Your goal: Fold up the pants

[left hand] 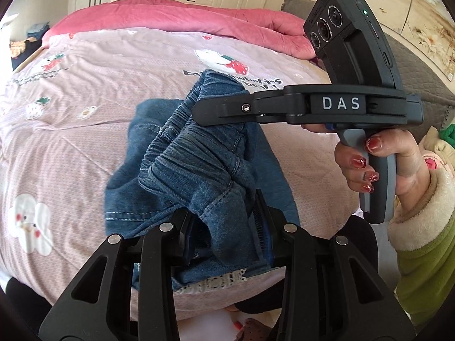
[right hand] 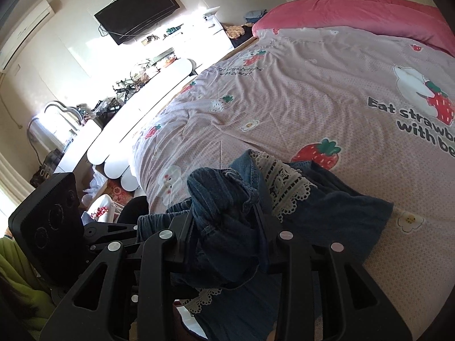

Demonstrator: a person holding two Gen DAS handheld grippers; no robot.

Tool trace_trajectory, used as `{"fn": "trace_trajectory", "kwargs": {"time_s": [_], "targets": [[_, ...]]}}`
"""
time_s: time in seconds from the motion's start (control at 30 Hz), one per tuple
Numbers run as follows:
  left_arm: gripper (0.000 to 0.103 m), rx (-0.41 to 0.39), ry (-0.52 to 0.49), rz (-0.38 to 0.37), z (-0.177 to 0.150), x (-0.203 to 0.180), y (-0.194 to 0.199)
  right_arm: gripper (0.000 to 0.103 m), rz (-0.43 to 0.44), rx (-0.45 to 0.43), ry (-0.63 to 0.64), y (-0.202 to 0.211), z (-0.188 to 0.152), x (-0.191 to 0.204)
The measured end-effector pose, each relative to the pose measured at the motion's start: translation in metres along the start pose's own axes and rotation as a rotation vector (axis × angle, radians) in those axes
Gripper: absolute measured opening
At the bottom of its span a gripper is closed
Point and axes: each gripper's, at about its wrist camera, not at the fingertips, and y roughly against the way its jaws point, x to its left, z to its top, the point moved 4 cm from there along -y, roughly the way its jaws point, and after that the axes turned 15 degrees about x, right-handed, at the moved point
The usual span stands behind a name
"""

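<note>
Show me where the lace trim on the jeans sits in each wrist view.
Left wrist: lace trim at bottom centre, under the left gripper.
Right wrist: lace trim at centre, above the right gripper.
Shared landmark: strawberry-print bedsheet.

The pants point(left hand: 199, 153) were faded blue denim with cream lace trim point(right hand: 281, 182). The bedsheet point(left hand: 99, 91) was pale pink, printed with red strawberries and white bears; the far quilt point(left hand: 182, 14) plain rose-pink.
</note>
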Motion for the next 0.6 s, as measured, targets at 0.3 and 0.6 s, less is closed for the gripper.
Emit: {"fn": "trace_trajectory", "kwargs": {"time_s": [0.3,0.6], "targets": [[0.028,0.020,-0.014,-0.004,0.004,-0.011,-0.011,0.039,-0.009,-0.006,-0.033,0.004,-0.017,-0.015],[0.028,0.031,-0.019,-0.010,0.011,-0.018,-0.020,0.062,-0.020,-0.034,-0.117,0.018,-0.031,-0.029]]}}
